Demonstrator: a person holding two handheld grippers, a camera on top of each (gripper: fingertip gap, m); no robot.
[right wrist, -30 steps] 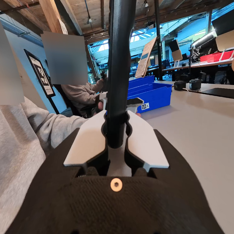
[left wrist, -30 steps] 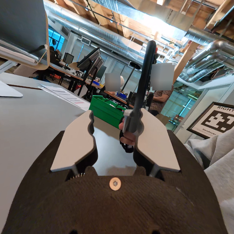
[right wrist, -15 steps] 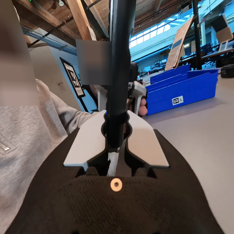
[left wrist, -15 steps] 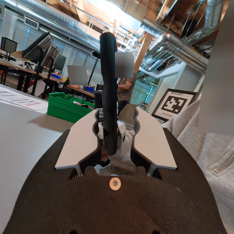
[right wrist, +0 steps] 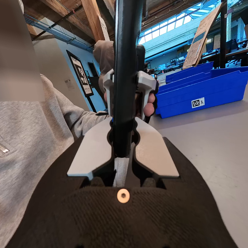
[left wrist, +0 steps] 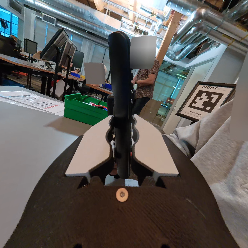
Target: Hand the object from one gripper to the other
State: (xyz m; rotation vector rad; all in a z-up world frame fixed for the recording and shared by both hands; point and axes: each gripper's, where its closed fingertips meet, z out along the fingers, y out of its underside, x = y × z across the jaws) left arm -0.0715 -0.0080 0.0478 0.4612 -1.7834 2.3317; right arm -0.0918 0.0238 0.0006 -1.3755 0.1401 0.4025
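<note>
The object is a long black bar [left wrist: 120, 80], held upright. My left gripper [left wrist: 122, 119] is shut on its lower part, with the white fingers [left wrist: 94, 147] pressed on both sides. My right gripper [right wrist: 123, 120] is shut on the same bar [right wrist: 126, 53] near its bottom end. In the right wrist view the left gripper [right wrist: 126, 83] shows just beyond, its white fingers [right wrist: 145, 85] clasping the bar above my right fingers, with a hand behind it. The bar's top runs out of the right wrist view.
A grey table [left wrist: 26, 147] lies below. A green bin [left wrist: 83, 111] and a paper sheet [left wrist: 30, 100] are on its far side. A blue bin [right wrist: 201, 94] stands at the right. A framed marker sign [left wrist: 206, 102] and a grey sleeve [left wrist: 214, 147] are close by. There is about 6 centimeters between the tips of the two grippers.
My left gripper moved in around the black bar and closed its fingers on it. My right gripper kept its hold on the bar throughout.
</note>
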